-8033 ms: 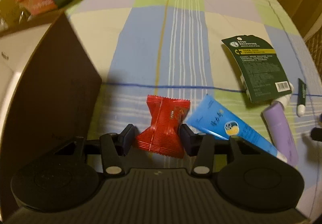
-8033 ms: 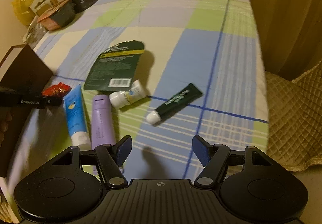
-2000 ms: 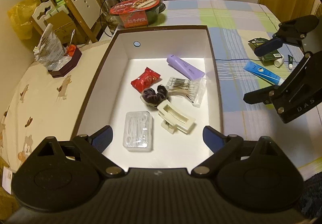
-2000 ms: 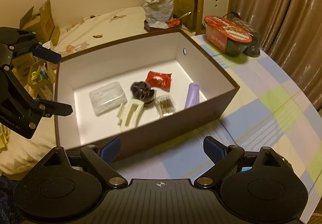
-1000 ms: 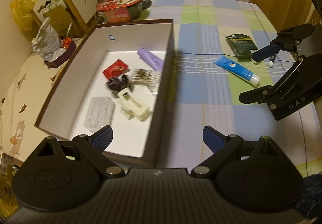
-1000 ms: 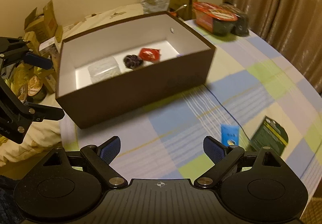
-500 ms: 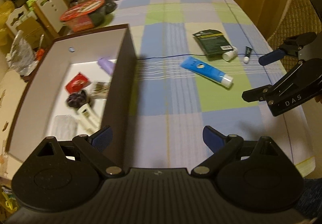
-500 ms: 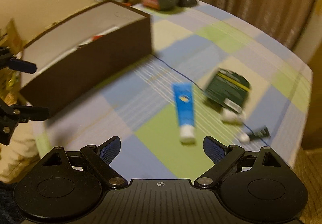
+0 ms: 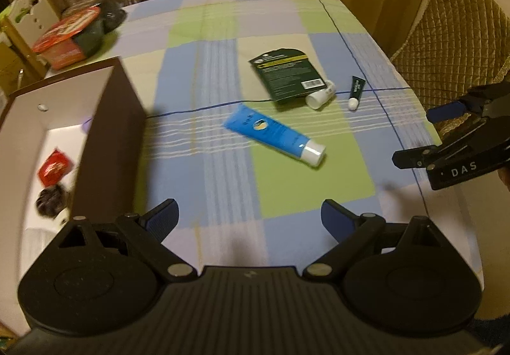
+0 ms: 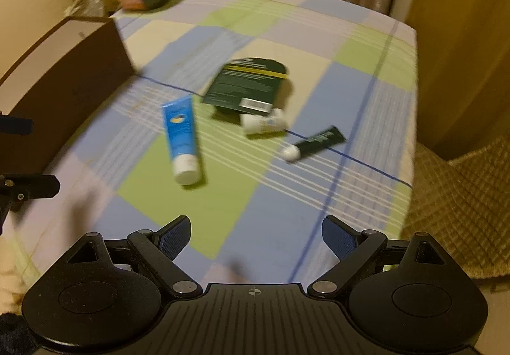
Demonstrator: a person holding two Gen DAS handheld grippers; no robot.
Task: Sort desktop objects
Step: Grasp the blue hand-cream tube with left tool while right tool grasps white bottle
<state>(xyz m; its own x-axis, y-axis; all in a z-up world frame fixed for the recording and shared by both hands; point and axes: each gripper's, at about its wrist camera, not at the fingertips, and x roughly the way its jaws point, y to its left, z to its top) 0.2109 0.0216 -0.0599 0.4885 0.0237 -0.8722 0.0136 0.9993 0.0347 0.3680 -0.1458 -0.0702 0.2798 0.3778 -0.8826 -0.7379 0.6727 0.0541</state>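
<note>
In box (image 9: 108, 132): candy (image 9: 52, 165) + misc done; beside it blue tube (image 9: 274, 135), card (image 9: 287, 74), 2 small tubes left; both grippers (image 9: 248, 221) (image 10: 255, 235) spread, empty.

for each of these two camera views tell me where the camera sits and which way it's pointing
Left wrist: on the left claw, open, facing across the table; box at left, right claw at right.
Right wrist: on the right claw, open, facing the table from the right; left claw's tips at the left edge.
Shared: blue tube, green card, box.
</note>
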